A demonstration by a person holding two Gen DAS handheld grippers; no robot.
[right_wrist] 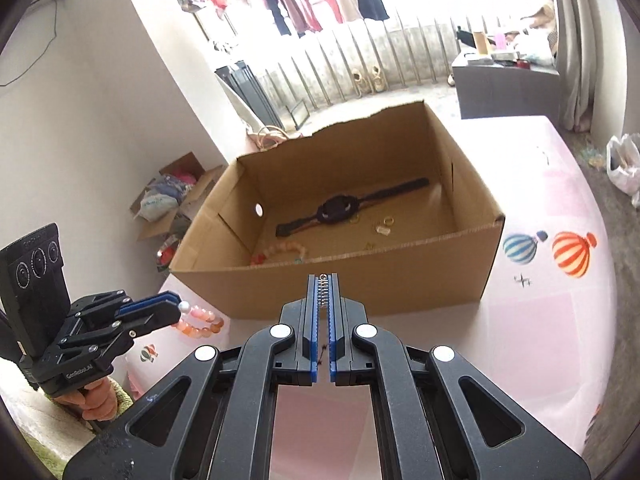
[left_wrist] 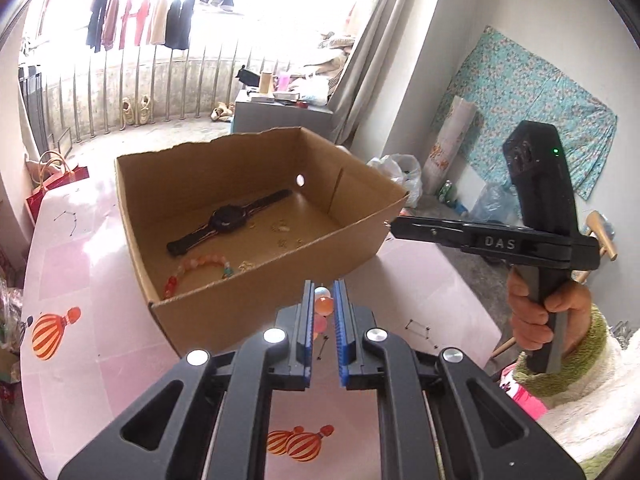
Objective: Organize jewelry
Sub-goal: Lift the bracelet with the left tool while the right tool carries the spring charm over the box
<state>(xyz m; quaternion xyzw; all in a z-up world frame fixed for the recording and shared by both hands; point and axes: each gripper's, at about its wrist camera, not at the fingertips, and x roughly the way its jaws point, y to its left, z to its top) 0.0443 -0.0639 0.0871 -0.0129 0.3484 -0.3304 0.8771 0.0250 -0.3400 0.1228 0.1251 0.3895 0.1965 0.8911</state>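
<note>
Bead bracelet [left_wrist: 322, 307]: pinched between the left gripper's [left_wrist: 324, 288] blue pads at the tips, hanging below them; pink and orange round beads, one pearly.
Small chain [right_wrist: 323, 289]: clamped between the right gripper's [right_wrist: 323, 280] nearly closed pads; silvery links, tiny.
Box [left_wrist: 256, 280]: cardboard, at 12 o'clock of both grippers, just beyond the tips; holds a black watch [left_wrist: 228, 219], another bracelet [left_wrist: 192, 270], small rings [right_wrist: 386, 222].
Table [right_wrist: 540, 320]: pink cloth with balloons.
</note>
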